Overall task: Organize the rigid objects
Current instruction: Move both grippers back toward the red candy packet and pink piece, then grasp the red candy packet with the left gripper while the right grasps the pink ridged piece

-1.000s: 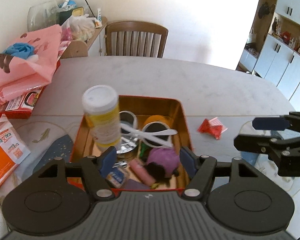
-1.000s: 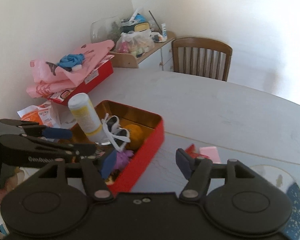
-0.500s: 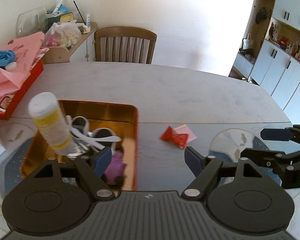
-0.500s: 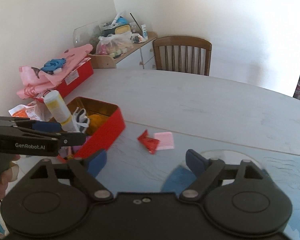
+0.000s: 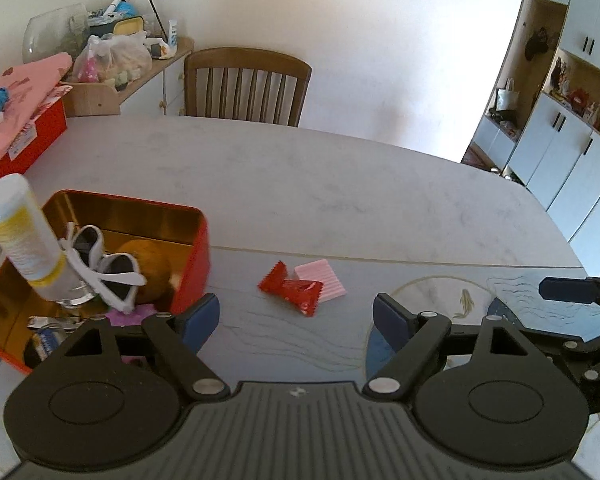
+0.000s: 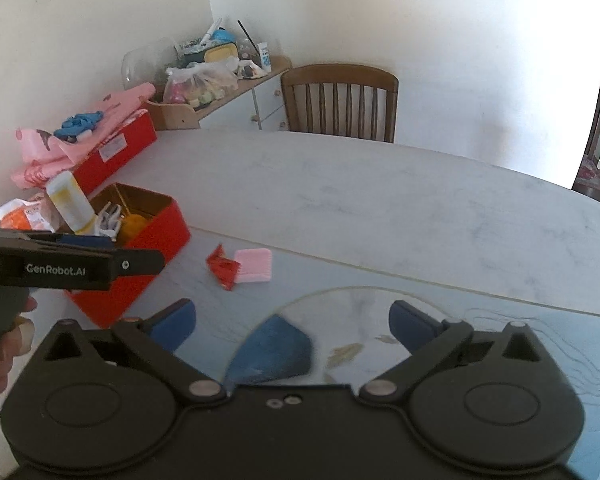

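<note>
Both grippers hang over the pale table (image 5: 340,184) with nothing between their fingers: the left gripper (image 5: 296,314) and the right gripper (image 6: 292,322) have just been opening wider. Ahead of them a red candy wrapper (image 5: 292,289) lies touching a pink comb (image 5: 322,280). Just left stands the red tin (image 5: 188,252), holding a white-and-yellow bottle (image 5: 20,232) and white sunglasses (image 5: 104,268).

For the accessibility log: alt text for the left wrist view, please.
The open left gripper, empty, faces a red wrapper lying on a pink card on the grey table. A red tin of oddments sits at left.
</note>
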### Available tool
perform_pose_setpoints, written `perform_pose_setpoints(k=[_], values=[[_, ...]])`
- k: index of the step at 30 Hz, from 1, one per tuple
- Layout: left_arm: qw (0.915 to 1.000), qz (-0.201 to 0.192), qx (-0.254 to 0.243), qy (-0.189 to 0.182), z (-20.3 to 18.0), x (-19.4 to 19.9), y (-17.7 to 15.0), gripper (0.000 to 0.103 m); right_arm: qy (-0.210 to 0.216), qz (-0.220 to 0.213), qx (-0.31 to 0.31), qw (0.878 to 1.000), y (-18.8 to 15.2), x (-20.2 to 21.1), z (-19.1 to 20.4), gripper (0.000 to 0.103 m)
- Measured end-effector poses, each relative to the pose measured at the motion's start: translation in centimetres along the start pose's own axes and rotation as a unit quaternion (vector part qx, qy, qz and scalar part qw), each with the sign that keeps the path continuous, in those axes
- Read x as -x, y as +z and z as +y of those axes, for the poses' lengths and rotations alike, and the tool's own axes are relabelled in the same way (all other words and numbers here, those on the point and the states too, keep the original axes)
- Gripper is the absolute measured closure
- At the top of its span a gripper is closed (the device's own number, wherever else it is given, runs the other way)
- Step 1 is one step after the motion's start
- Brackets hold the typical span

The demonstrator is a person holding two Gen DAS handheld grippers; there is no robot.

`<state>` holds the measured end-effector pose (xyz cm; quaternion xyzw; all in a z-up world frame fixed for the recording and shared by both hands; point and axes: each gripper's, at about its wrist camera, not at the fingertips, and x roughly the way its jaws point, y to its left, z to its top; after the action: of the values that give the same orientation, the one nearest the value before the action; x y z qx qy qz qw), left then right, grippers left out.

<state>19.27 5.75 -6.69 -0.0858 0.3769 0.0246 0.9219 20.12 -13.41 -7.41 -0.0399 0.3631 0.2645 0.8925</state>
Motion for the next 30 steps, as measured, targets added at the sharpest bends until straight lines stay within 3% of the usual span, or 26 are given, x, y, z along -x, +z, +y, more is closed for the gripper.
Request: perform_pose_setpoints(k=[17, 30], values=[[0.9971, 0.039, 0.020, 0.063, -1.7, -6.6, -0.2, 0.019, 0.016, 0.039, 0.030, 0.999, -0.4, -3.3, -3.6, 0.000], [0.9933, 0.052, 0.063, 0.082, -1.1, -10.0, 0.5, 0.019, 0.052, 0.069, 0.081, 0.993, 0.3, -7.3, -3.6, 0.003]])
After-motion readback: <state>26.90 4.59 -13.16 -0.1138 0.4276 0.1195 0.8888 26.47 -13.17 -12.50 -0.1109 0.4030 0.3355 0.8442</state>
